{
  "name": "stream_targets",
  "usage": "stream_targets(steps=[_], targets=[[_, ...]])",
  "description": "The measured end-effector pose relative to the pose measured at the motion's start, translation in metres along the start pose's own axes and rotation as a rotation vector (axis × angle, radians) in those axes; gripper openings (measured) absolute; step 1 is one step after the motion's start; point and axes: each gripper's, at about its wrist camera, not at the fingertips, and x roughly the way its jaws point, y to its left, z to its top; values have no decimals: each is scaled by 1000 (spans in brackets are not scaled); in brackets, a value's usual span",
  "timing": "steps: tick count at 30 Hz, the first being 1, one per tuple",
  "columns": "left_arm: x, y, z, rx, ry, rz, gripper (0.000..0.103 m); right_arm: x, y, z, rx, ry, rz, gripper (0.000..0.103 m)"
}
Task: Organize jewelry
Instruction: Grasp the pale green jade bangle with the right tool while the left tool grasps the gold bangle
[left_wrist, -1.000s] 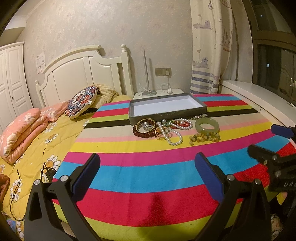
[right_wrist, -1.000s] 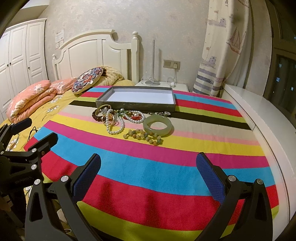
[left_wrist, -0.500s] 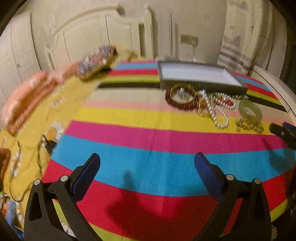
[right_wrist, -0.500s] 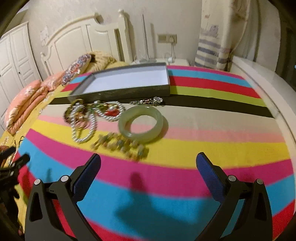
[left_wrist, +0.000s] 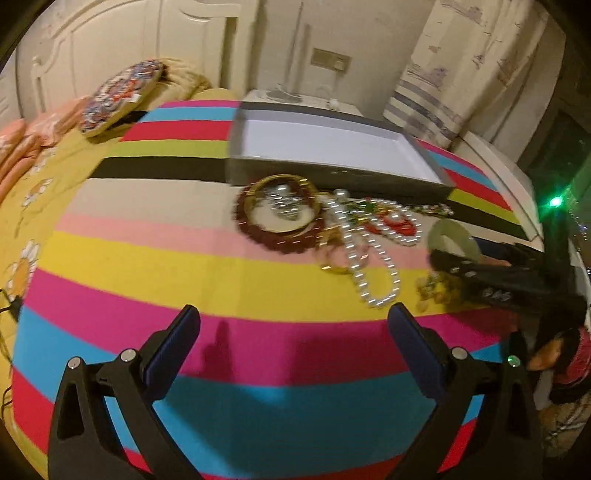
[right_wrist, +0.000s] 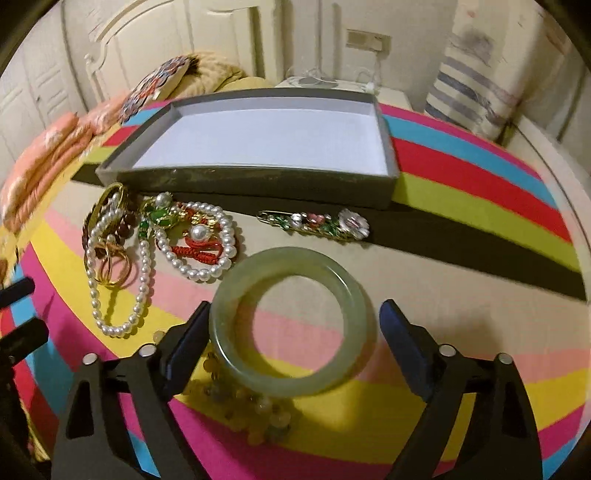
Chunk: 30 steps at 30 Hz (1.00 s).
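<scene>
a big bed (left_wrist: 122, 280) has a cover with bright stripes. behind the bed stands a white headboard (right_wrist: 177, 48). right of the headboard hangs a curtain (right_wrist: 476, 88).

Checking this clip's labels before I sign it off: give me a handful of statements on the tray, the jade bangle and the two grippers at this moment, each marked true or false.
1. The grey tray holds no jewelry. True.
2. The right gripper is shut on the jade bangle. False: its jaws stand open on either side of the bangle, which lies flat on the striped cloth.
3. The left gripper is open and holds nothing. True.
4. The flower brooch lies inside the tray. False: it lies on the cloth in front of the tray's near wall.
5. The pearl necklace lies to the right of the bangle in the right wrist view. False: it lies to the left.
</scene>
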Motion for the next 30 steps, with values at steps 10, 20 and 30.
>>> stream_targets(steps=[10,20,30], targets=[[13,-4,34,-23,-53,22,95,-7,-5,-6,-25,-65,45,77],[48,17,91,-68,-63,79,86,-14,-14,-9,26,-95,72,77],[67,-2,72,40,-41,122,58,-17,-23,-9,54,-121,91,77]])
